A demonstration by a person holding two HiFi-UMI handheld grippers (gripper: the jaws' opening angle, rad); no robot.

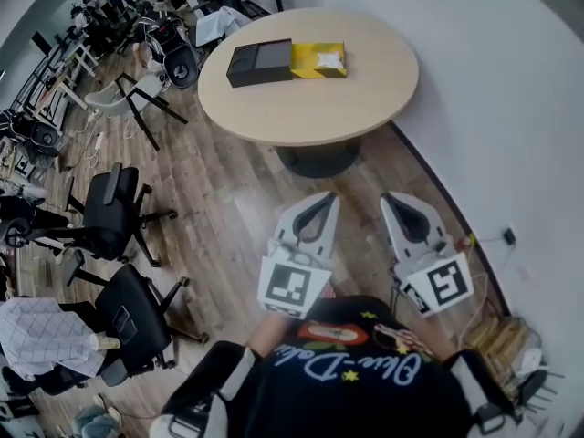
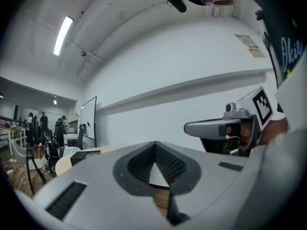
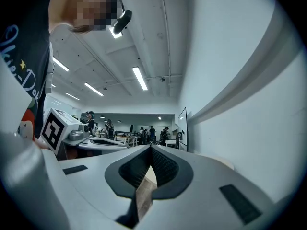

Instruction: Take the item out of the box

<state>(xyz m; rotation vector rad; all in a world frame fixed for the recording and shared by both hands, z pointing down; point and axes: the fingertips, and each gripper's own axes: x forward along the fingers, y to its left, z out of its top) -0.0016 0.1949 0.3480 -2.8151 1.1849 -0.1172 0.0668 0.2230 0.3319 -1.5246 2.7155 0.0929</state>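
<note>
On the round wooden table (image 1: 365, 99) lies a box: a black sleeve (image 1: 259, 63) slid partly off a yellow tray (image 1: 319, 60) that holds a white item (image 1: 328, 59). Both grippers hang low over the floor near the person's body, well short of the table. My left gripper (image 1: 328, 199) and my right gripper (image 1: 391, 199) are both shut with nothing in them. In the left gripper view the jaws (image 2: 154, 146) meet at the tip, and the table edge (image 2: 64, 162) with the black sleeve (image 2: 85, 154) shows far left. In the right gripper view the shut jaws (image 3: 150, 148) point along the wall.
Several black office chairs (image 1: 114, 213) and a white chair (image 1: 128, 94) stand on the wooden floor left of the table. A white wall (image 1: 511, 108) curves along the right. Cardboard and cables (image 1: 502, 336) lie at the lower right. People stand far off (image 3: 144, 134).
</note>
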